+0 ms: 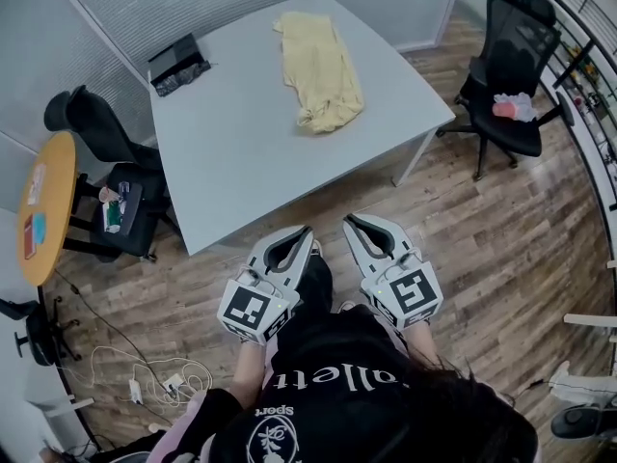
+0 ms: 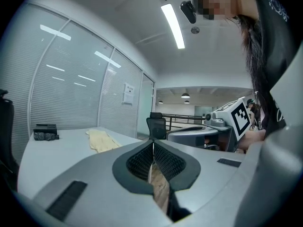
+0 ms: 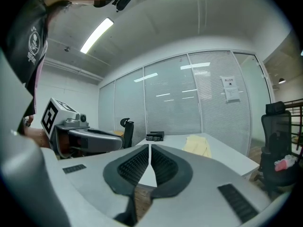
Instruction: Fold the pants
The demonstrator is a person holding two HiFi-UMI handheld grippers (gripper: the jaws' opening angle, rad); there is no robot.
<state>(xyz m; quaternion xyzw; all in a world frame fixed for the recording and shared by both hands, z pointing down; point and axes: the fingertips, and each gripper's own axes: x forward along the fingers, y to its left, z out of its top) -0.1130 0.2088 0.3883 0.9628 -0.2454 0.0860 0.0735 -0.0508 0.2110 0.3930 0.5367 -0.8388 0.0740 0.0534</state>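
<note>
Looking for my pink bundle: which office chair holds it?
The office chair right of the table, pink bundle on its seat; the left chair holds dark clutter.

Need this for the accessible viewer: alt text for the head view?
Seen from above, a person holds the left gripper and right gripper, both shut and empty, over the wood floor short of a grey table. Crumpled pale yellow pants lie on the table's far part, a dark object at its far left corner.
</note>
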